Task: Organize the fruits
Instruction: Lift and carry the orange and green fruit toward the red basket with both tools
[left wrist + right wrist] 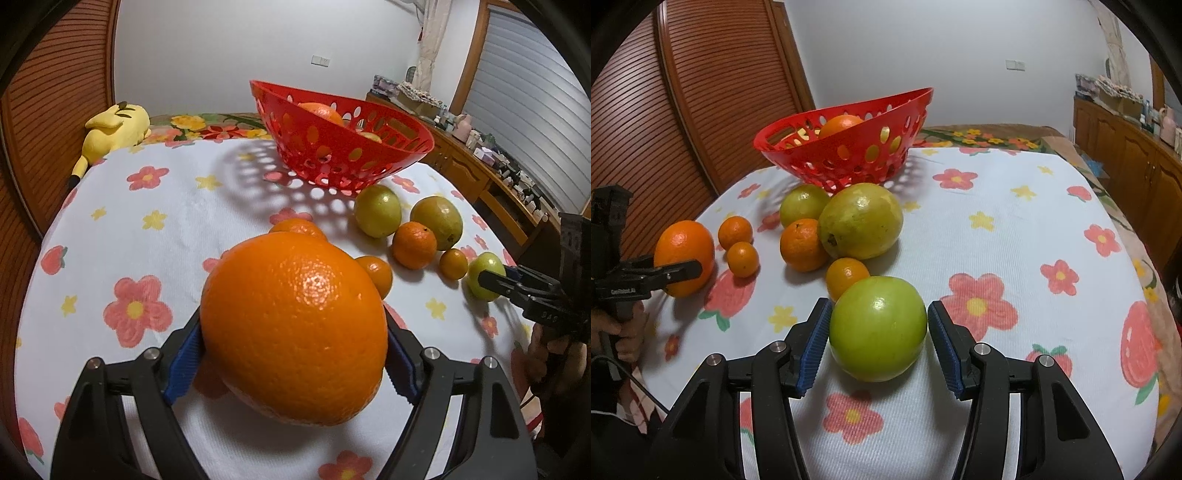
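You've got 2 grabs going at once here, so take them one at a time. Your left gripper (293, 354) has its blue pads pressed on both sides of the big orange (293, 328), and in the right wrist view the orange (684, 258) looks like it sits low, at or just off the cloth (997, 229), can't tell which. Your right gripper (877, 347) is open around the green apple (878, 328), which sits on the cloth: the left pad is just about at the skin, the right one has a thin gap, so nothing is held there yet. I'd close the right slowly and keep the apple centered between the pads, since round waxy fruit likes to squirt forward out of the fingers if you pinch ahead of its widest part. The basket (849, 147) is at the far side of the cloth with 1 orange visible inside, maybe more. It's tipped up on one side, so aim for the low open rim. The orange is heavy for that grip, so lift it straight up first, then carry it over the 2 small mandarins (376, 273) and the other loose fruit rather than through them. Lower it in, don't drop it, or the light basket will probably skid.
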`<action>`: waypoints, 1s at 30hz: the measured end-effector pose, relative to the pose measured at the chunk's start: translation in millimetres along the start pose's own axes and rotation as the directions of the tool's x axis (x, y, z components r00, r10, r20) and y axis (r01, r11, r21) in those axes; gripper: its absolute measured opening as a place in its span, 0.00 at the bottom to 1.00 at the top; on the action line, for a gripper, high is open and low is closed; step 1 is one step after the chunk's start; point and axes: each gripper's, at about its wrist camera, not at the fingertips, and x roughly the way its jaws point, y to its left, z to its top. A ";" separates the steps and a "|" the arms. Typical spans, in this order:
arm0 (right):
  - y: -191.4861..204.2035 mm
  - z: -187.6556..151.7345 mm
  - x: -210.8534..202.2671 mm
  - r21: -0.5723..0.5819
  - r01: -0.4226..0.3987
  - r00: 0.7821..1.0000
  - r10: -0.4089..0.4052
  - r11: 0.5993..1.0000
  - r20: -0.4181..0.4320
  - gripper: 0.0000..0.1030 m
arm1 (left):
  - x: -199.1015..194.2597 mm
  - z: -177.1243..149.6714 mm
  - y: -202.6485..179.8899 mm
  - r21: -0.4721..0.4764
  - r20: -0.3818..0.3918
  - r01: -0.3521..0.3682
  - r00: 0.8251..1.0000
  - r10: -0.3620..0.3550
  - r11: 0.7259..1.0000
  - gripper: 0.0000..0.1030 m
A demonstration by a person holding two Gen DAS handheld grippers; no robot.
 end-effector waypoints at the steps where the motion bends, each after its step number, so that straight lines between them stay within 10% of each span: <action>1: 0.0 -0.2 -0.1 0.000 -0.001 1.000 0.001 1.000 -0.001 0.52 | -2.5 1.1 -0.9 0.000 0.007 0.004 1.000 -0.004 1.000 0.81; 30: 10.9 25.9 -26.3 -0.080 0.028 0.998 -0.023 0.996 0.064 0.51 | -28.5 67.1 -37.1 0.081 0.144 0.029 0.989 -0.040 0.996 0.81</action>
